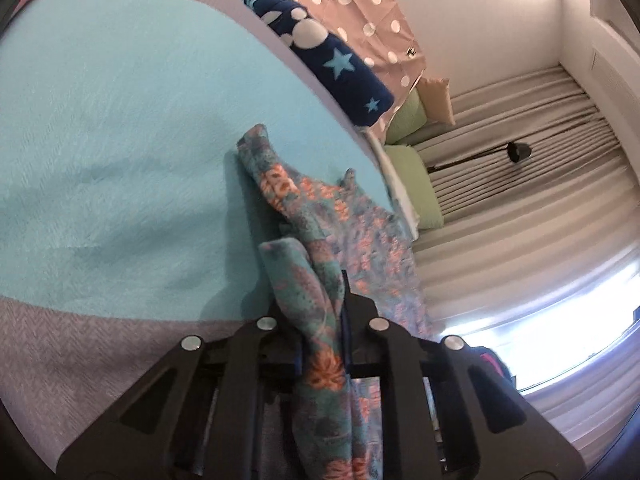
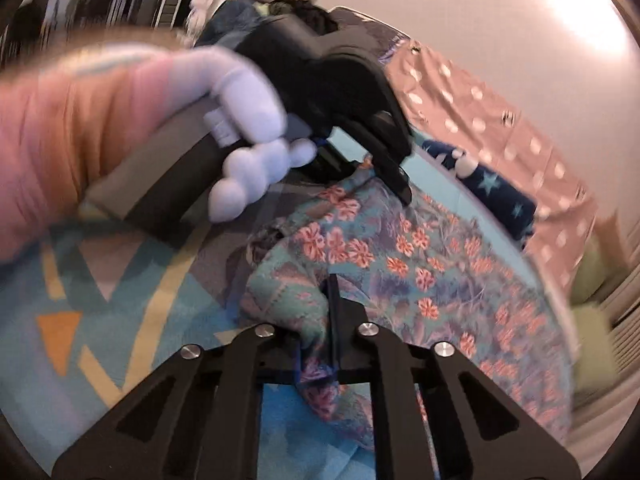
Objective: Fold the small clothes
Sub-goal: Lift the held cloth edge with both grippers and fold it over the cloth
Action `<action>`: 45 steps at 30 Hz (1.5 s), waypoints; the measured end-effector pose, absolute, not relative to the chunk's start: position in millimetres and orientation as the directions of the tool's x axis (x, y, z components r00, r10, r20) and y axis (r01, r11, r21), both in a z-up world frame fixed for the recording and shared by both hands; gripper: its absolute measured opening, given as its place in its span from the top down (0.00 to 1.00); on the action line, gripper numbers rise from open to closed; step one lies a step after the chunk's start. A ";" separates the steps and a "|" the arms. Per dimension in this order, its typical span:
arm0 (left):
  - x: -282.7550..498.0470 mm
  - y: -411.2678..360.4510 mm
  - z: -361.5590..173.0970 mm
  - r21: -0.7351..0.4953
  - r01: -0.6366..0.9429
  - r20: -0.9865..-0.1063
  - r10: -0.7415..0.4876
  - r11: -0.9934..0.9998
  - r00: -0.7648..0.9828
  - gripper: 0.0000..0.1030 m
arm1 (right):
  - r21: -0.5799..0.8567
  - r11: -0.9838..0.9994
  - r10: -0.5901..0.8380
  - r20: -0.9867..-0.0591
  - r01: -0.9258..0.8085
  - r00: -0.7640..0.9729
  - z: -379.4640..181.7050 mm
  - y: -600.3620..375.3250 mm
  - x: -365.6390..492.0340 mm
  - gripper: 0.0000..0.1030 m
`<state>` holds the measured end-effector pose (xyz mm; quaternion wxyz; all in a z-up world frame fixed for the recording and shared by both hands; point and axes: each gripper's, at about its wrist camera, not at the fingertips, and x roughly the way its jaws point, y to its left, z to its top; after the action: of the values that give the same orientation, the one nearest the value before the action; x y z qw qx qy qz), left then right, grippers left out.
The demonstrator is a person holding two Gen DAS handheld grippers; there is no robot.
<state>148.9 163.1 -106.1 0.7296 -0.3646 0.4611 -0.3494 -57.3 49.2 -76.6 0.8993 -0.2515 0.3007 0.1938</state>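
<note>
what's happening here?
A person is folding a small floral garment on a turquoise bed cover. Both hand-held grippers are shut on it: the left hand-held gripper pinches a bunched edge, the right hand-held gripper another bunched edge. No fold is visible yet.

Pleated grey curtains [image 1: 520, 128] glow with daylight beside a white wall [image 1: 480, 12], a black lamp [image 1: 518, 152] before them, green cushions [image 1: 416, 184] below.

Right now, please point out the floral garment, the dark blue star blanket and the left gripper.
floral garment [image 2: 400, 256]: right wrist view, its spread middle.
dark blue star blanket [image 1: 340, 68]: left wrist view, beside a pale star.
left gripper [image 1: 322, 300]: left wrist view, between its fingertips, on pinched cloth.
</note>
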 end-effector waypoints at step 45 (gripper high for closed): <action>151.2 -199.6 3.7 -0.555 0.463 -0.677 -0.699 0.691 0.231 0.87 | 0.396 0.912 0.297 -0.462 -0.105 0.835 -39.5 -306.5 -89.7 0.93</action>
<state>151.2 -199.6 3.7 0.7753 -0.1192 0.4942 -0.3748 -89.7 -306.5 -39.5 0.9408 0.1804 0.2661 0.1070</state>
